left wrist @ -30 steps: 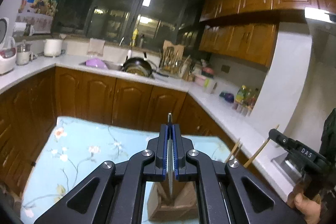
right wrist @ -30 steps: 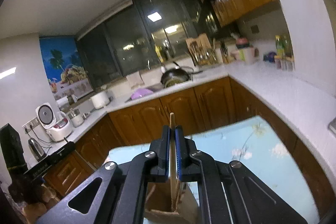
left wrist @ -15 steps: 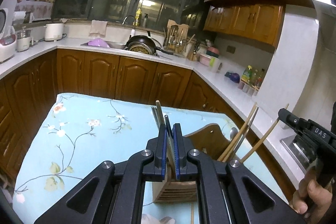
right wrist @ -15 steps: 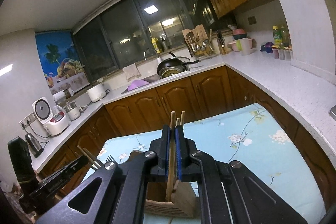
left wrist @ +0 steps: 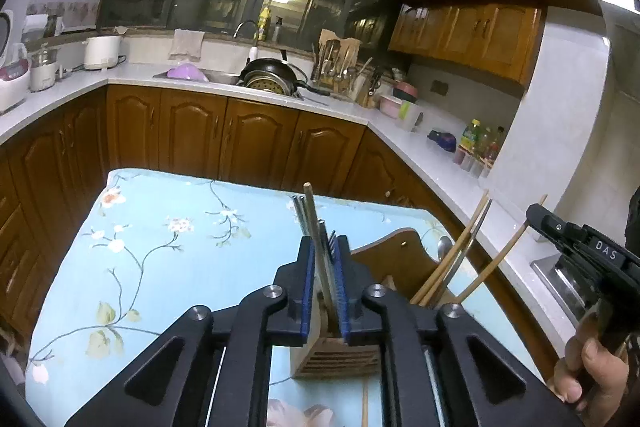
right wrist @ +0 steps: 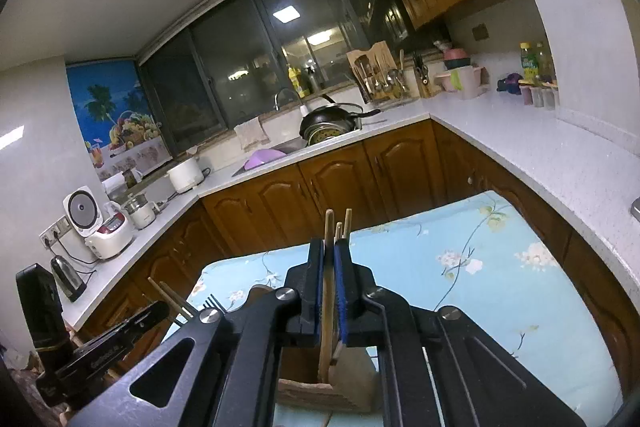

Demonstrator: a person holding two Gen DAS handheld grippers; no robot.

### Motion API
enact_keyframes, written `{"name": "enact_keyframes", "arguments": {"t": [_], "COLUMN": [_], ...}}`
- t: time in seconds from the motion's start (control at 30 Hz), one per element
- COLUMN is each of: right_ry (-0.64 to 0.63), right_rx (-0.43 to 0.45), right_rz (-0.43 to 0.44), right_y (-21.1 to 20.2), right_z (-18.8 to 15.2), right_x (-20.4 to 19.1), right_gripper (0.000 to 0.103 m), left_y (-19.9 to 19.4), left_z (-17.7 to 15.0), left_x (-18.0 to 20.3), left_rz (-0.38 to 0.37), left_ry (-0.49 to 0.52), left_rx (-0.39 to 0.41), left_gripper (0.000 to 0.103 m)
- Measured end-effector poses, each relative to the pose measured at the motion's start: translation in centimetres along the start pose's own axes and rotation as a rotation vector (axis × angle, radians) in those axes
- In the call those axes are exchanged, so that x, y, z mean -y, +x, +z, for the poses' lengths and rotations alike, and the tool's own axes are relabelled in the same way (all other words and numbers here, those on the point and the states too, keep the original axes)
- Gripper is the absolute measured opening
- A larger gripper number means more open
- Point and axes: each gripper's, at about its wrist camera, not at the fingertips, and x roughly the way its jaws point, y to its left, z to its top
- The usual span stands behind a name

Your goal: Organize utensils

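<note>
A wooden utensil holder stands on the blue floral tablecloth, right under both grippers; it also shows in the right wrist view. My left gripper has opened a little around upright chopsticks and a fork standing in the holder. My right gripper stands slightly open around a wooden chopstick that stands in the holder. More chopsticks and a spoon lean out of the holder's right compartment. The right gripper's body shows at the right edge of the left wrist view.
A loose chopstick lies on the cloth in front of the holder. Wooden cabinets and a white counter run behind and to the right of the table. A sink with a black pan is at the back.
Both grippers have come down over the holder, lowering their utensils into it. The left jaws, tightly shut earlier, now stand slightly apart; the right jaws have widened a little too.
</note>
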Motion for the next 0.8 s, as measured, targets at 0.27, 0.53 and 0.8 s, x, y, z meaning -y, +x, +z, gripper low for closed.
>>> {"name": "enact_keyframes", "arguments": {"t": [0.27,0.53,0.8], "right_ry": [0.003,0.047,0.084], "right_rx": [-0.024,-0.012,-0.008], "right_rz": [0.003,0.021,0.025], "right_y": [0.4,-0.8,-2.4], "right_z": [-0.6,-1.4,-2.6], "right_x": [-0.6,-0.3,0.2], "right_gripper": [0.01,0.053,0.066], "left_y": [-1.2,-3.2,-5.8], "left_z": [-0.3,-1.5,-2.8], "left_x": [-0.3,-0.8,-0.9], "left_rz": [0.011,0.03,0.041], "left_ry": [-0.016,-0.042,-0.056], "left_rx": [0.002,0.005,-0.005], "left_gripper": [0.025,0.049,0.06]}}
